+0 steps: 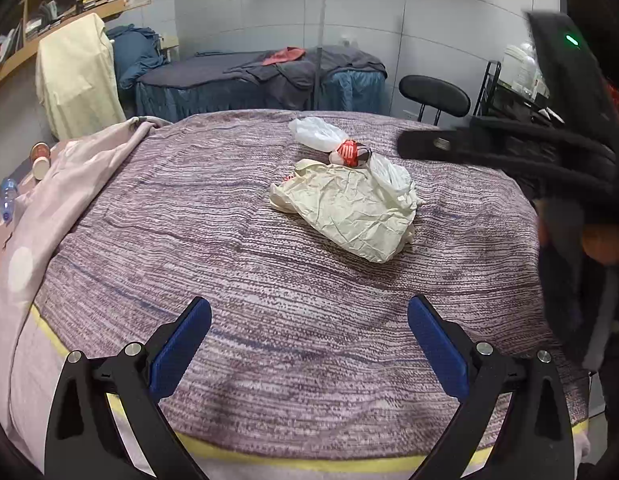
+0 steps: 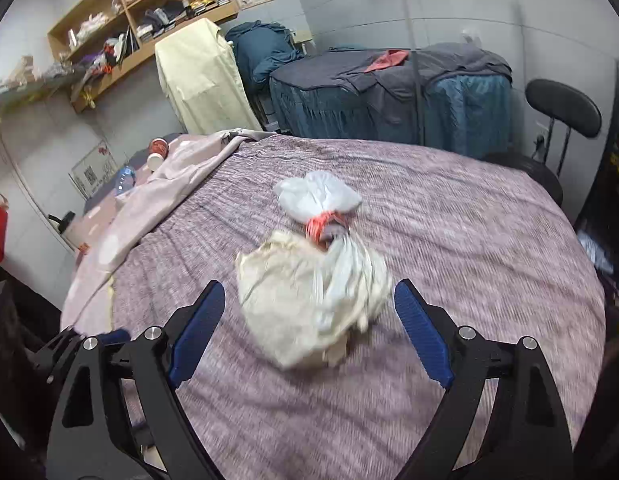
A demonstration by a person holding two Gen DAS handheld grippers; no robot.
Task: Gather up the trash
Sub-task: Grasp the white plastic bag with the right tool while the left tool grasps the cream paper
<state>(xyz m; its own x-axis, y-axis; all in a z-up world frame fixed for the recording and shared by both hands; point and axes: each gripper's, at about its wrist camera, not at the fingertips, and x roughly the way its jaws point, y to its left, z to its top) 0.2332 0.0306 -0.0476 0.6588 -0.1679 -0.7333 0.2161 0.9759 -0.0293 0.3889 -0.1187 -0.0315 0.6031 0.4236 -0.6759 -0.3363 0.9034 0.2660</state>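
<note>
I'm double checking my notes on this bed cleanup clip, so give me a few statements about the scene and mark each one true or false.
1. The crumpled paper lies on the bed. True.
2. The right gripper is clamped on the paper. False: its jaws stand open around it.
3. The left gripper holds nothing. True.
4. The plastic bag hangs off the chair. False: it lies on the bed beside the paper.

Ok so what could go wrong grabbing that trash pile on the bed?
1. The crumpled paper and plastic bag lie loosely piled, so the open right tool might lift one piece and leave or scatter the rest.
2. Closing low could pinch the striped bedspread too.
3. The cups and bottle at the bed's far edge might get missed.
</note>
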